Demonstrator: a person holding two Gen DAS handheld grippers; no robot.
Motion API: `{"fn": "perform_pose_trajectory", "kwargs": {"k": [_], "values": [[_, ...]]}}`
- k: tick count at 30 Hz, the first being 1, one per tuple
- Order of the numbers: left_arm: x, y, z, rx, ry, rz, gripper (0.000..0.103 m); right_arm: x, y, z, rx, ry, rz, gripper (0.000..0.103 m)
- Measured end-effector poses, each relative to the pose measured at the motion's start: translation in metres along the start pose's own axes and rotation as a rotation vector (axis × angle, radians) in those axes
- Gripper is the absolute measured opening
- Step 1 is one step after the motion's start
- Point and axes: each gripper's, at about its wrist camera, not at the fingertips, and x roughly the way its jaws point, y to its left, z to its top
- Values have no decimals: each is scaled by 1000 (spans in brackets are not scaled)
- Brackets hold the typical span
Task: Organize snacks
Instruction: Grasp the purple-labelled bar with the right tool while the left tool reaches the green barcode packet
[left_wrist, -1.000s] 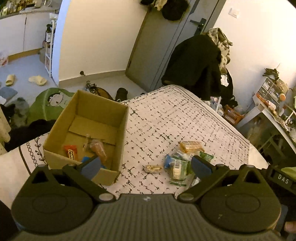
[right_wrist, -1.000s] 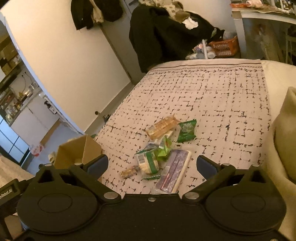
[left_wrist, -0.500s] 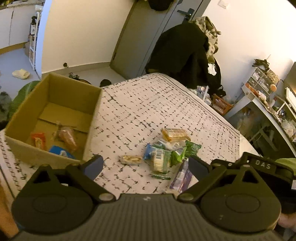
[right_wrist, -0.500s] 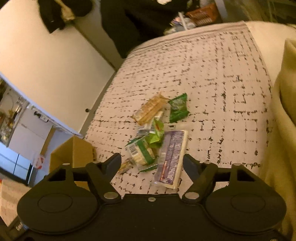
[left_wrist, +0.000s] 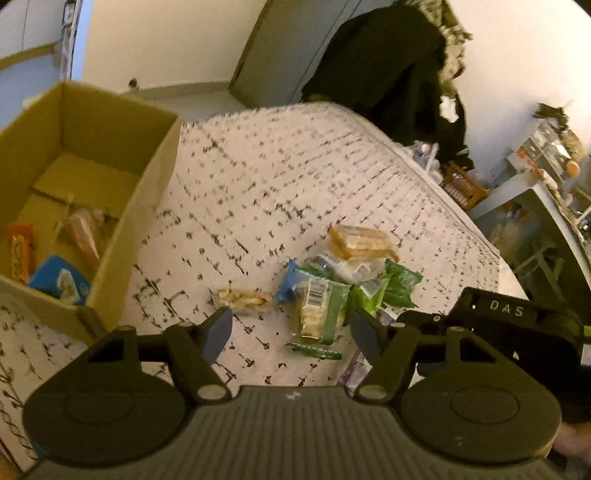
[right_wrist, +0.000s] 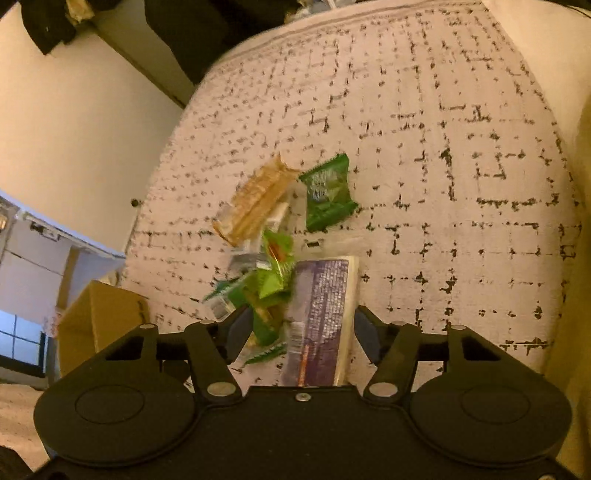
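Observation:
A pile of snack packets lies on the patterned bed cover. My left gripper hovers low over a clear green packet with a barcode. Its jaws are closing and nothing is gripped. A small cracker packet lies just left of the pile. My right gripper hangs over a long purple packet; its jaws are closing astride it, and I see no pad pressing. A cardboard box on the left holds an orange bar, a cone-shaped packet and a blue packet.
A tan cracker pack and a dark green packet lie at the pile's far side. The right gripper's body shows beside the pile. Dark coats hang beyond the bed, a desk stands right, a yellow blanket borders the cover.
Both grippers have come down and forward onto the snack pile, and both pairs of jaws have narrowed. The right gripper has rolled and now straddles the purple packet.

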Motion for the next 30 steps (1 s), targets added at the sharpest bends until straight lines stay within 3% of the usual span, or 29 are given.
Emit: {"fn": "perform_pose_trajectory", "kwargs": {"k": [9,12,14,15,21,30], "values": [[41,9,1,-72,54,23,68,30,2,-4,-42,58,-60,60],[49,12,3,-83,58,36,68,33,9,-5,-95,45,-80,58],[54,16,5,-97,64,33,68,34,9,-4,-95,16,-118,39],[56,16,6,-96,68,29,68,34,6,-3,-86,10,-113,37],[68,5,1,-60,88,-10,68,27,-1,1,-55,-31,-134,35],[85,-14,-3,-14,122,-2,69,16,-16,4,-8,-112,-212,35]]}}
